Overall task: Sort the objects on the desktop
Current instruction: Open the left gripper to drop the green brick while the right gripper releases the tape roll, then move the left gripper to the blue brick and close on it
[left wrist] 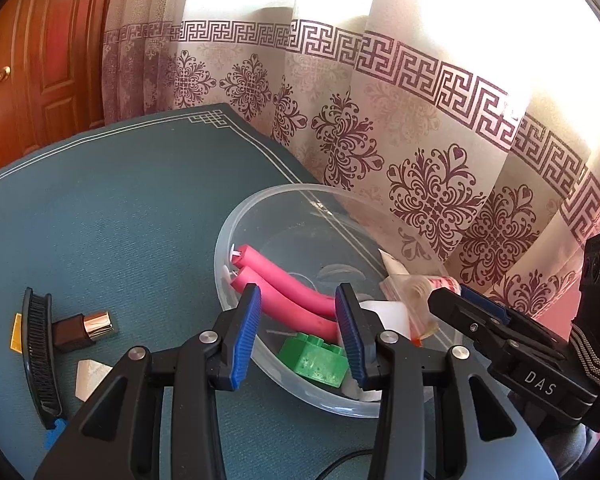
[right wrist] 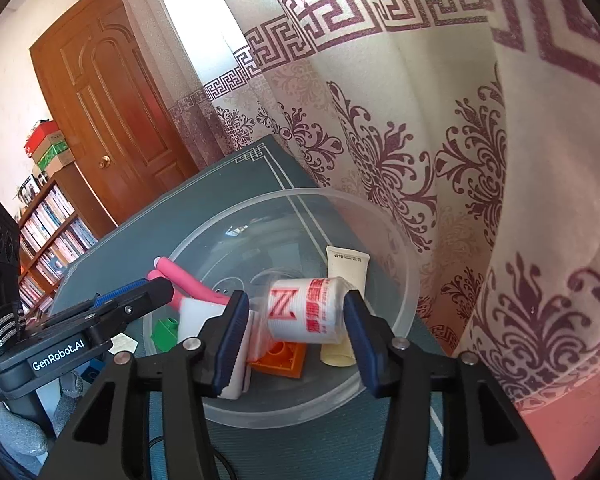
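The clear bowl (left wrist: pixel 228 240) sits on the teal surface (left wrist: pixel 120 220) near the curtain (left wrist: pixel 420 140), holding pink foam tubes (left wrist: pixel 296 296), a green brick (left wrist: pixel 316 362) and a white roll (right wrist: pixel 306 308) (red print on it). Both the left claw (left wrist: pixel 298 334) and right claw (right wrist: pixel 294 344) hang open over it, gripping nothing. A black comb (left wrist: pixel 40 356) and lipstick (left wrist: pixel 86 328) lie well left.

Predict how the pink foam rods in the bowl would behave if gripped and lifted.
The rods look like foam, so probably light and squashy. They already lie bent, so likely floppy. Being round, they might roll in the bowl.
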The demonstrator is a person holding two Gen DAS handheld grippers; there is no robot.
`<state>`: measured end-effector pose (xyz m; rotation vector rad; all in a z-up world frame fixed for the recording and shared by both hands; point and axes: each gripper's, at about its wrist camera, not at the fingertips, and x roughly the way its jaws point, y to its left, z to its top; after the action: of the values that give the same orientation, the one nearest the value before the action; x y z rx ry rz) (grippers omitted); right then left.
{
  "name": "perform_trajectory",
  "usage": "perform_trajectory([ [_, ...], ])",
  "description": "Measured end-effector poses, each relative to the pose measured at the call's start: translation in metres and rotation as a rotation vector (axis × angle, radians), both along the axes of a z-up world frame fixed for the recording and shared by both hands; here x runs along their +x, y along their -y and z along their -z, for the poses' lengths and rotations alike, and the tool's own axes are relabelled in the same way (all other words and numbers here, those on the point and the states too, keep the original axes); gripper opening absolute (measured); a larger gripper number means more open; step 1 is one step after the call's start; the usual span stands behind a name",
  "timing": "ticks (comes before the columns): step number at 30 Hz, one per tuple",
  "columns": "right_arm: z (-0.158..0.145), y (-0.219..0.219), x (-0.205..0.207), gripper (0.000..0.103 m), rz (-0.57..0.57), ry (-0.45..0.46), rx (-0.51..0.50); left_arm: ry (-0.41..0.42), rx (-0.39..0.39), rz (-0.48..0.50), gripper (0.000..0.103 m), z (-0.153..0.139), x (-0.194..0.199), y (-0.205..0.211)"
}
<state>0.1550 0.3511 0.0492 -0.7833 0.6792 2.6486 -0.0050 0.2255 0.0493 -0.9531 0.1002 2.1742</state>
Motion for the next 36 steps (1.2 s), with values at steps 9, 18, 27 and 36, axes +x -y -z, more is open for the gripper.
perform_trajectory([
  [9, -0.005, 0.004, 0.001, 0.058, -0.007, -0.016, 0.008, -0.006, 0.020, -0.035, 0.042, -0.009, 0.007, 0.019],
  [18, -0.002, 0.011, -0.010, 0.062, -0.107, -0.024, -0.054, 0.029, 0.010, -0.099, 0.042, -0.001, 0.009, 0.047],
  [27, -0.006, 0.017, -0.002, 0.062, -0.074, -0.036, -0.024, 0.031, -0.013, -0.190, 0.042, 0.005, 0.011, 0.087],
  [36, -0.015, 0.036, -0.007, 0.062, -0.086, -0.049, 0.013, 0.039, -0.045, -0.250, 0.042, 0.016, 0.014, 0.121],
])
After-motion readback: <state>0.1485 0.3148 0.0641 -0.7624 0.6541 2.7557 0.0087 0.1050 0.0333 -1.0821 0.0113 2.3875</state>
